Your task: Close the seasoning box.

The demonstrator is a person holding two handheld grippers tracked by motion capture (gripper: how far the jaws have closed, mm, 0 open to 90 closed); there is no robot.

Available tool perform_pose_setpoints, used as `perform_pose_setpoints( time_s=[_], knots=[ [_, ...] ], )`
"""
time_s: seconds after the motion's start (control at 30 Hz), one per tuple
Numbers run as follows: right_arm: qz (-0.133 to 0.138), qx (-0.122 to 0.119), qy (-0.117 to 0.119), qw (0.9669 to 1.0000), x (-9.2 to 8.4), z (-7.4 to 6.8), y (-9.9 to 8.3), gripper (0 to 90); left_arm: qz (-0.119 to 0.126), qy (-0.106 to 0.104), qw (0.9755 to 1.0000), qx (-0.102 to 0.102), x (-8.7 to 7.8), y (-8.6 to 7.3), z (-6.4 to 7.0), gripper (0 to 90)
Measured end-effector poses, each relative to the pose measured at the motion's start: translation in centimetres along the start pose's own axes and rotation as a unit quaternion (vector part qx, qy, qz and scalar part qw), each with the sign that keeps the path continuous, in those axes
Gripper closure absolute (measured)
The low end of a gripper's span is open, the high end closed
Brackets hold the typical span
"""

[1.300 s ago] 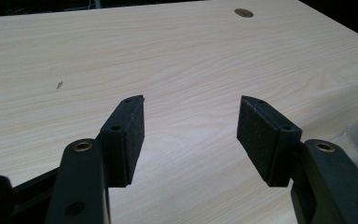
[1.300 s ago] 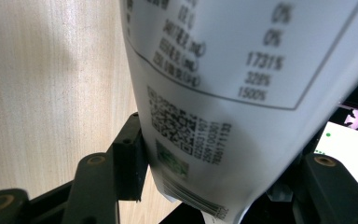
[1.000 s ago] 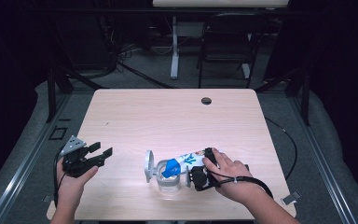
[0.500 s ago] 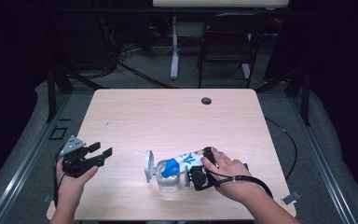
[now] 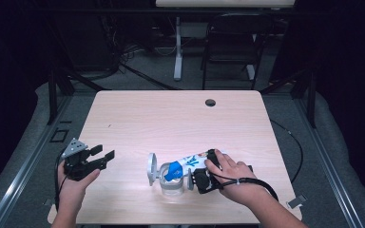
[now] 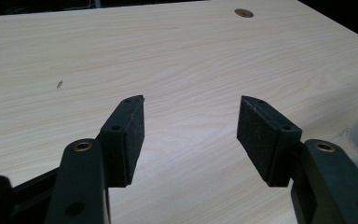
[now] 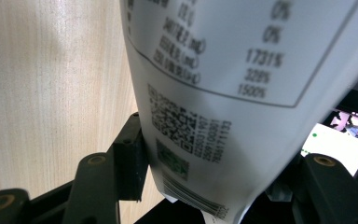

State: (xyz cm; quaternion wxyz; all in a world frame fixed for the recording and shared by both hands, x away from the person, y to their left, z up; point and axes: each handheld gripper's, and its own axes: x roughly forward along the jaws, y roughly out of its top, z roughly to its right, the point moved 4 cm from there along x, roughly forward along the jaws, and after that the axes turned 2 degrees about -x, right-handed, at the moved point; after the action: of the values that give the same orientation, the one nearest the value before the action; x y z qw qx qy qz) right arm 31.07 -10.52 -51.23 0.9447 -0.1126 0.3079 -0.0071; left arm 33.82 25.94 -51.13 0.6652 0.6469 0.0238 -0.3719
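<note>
nothing moved: right hand-held gripper tilts pouch over jar.

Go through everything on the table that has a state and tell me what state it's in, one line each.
White pouch: tipped on its side, blue spout end over the jar.
Blue spout cap: whether on or off, cannot tell.
Glass jar: upright, hinged lid swung open to its left.
Right gripper: shut on the pouch.
Left gripper: open, nothing between its pads, above the table.
</note>
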Motion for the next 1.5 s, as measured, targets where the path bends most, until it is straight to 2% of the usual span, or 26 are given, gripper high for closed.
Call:
perform_pose_setpoints(
  time_s=[0.47,0.6,0.77,0.87,0.97,1.03,1.1,1.5],
  knots=[
    [-0.008,-0.009,-0.002,0.9999,-0.07,0.21,-0.04,44.0,0.000,-0.001,1.0000,-0.002,0.08,-0.06,-0.09,42.0],
    [-0.019,-0.018,-0.004,0.9996,-0.25,0.37,0.00,44.0,-0.001,0.000,1.0000,-0.002,0.02,-0.05,-0.12,42.0],
    [-0.021,-0.019,-0.003,0.9996,-0.29,0.44,0.01,44.0,0.000,-0.001,1.0000,-0.002,-0.02,-0.02,-0.11,42.0],
    [-0.011,-0.011,0.000,0.9999,-0.15,0.46,-0.02,44.2,0.001,-0.001,1.0000,-0.003,-0.08,0.03,-0.08,42.0],
    [-0.014,-0.014,-0.001,0.9998,-0.16,0.50,-0.02,44.2,0.002,0.000,1.0000,-0.003,-0.10,0.05,-0.07,42.0],
    [-0.025,-0.024,-0.005,0.9994,-0.35,0.59,0.01,44.3,0.002,-0.001,1.0000,-0.003,-0.11,0.05,-0.07,42.0],
    [-0.017,-0.021,-0.004,0.9996,-0.21,0.45,0.09,44.2,0.002,-0.001,1.0000,-0.002,-0.11,0.05,-0.08,42.0],
    [-0.023,-0.039,-0.017,0.9988,-0.39,0.64,0.28,44.4,-0.002,-0.001,1.0000,-0.002,-0.22,0.06,-0.12,42.0]
  ],
)
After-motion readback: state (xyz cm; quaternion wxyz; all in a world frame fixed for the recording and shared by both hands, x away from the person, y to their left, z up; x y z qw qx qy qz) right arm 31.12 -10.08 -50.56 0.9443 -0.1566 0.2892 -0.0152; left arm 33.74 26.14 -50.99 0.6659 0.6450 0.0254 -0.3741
